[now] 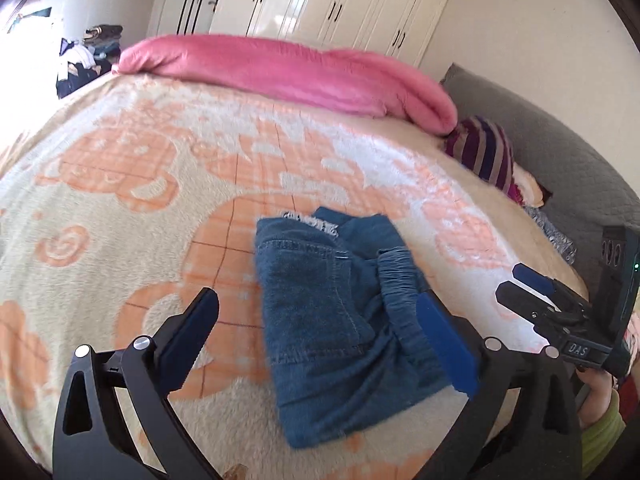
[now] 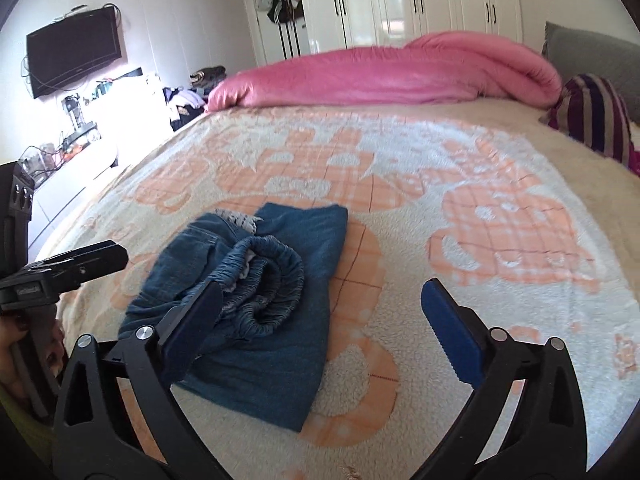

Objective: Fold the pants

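Now: pants (image 1: pixel 332 320) folded into a compact bundle on the blanket (image 1: pixel 120 240), mid-bed.
Left gripper (image 1: pixel 320 344) & right gripper (image 2: pixel 320 332) both spread wide, pinching nothing. Denim's soft, limp, prob. light; best grip = thick elastic waistband (image 2: pixel 268 280) or the folded edge.

A wide bed under a cream-and-orange patterned fleece blanket (image 2: pixel 460 160) fills the room. Beyond it stand glossy white wardrobe doors with black handles (image 2: pixel 420 0). Left of the bed, a black flat-screen television (image 2: pixel 74 56) hangs on the white wall above a brightly lit white cabinet (image 2: pixel 120 112).
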Tool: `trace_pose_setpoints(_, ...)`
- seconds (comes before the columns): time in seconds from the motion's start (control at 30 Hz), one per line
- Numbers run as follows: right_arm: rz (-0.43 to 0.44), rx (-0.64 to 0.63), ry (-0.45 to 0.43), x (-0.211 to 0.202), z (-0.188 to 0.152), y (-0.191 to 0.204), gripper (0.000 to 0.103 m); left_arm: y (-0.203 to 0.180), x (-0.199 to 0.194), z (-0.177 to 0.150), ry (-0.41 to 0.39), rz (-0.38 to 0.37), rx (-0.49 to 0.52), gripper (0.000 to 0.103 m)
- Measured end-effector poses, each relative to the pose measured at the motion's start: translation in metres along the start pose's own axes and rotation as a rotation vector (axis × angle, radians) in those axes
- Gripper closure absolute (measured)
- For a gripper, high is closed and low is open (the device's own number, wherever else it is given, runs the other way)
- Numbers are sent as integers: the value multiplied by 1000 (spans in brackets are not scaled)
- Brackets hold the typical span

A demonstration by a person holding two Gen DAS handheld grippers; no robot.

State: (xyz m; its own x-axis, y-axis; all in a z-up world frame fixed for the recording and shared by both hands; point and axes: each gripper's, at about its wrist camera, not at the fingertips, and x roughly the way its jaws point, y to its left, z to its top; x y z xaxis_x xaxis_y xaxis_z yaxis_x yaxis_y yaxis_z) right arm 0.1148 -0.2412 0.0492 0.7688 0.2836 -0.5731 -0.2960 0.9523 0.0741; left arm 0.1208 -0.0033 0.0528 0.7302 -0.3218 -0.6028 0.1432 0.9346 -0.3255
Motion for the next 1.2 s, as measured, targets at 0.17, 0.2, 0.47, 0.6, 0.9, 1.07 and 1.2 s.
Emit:
trace_pose_setpoints(0.17,-20,-2,-58,-29,-5,5,9,-4,-29,-14,-27,4,18,4)
trace_pose_setpoints(0.2,-21,1,-67,-34,-8,5,9,-6,-33,-17,-28,16,27,4)
trace_pose_setpoints(0.47,-16,-21,-9,-45,-46,15,9,-19,-43,-60,31,57,92,4)
trace_pose_setpoints(0.6,-31,-13,27,-41,-64,19,9,-21,-41,-78,44,83,91,4)
trace_pose_setpoints(0.9,-47,-31,82,-25,-83,24,9,-13,-33,-96,50,130,58,4)
trace_pose_setpoints(1.07,-41,-29,96,-21,-86,23,9,-11,-30,-96,58,135,55,4)
trace_pose_setpoints(1.2,-39,-27,100,-20,-87,23,9,-13,-29,-96,61,134,58,4)
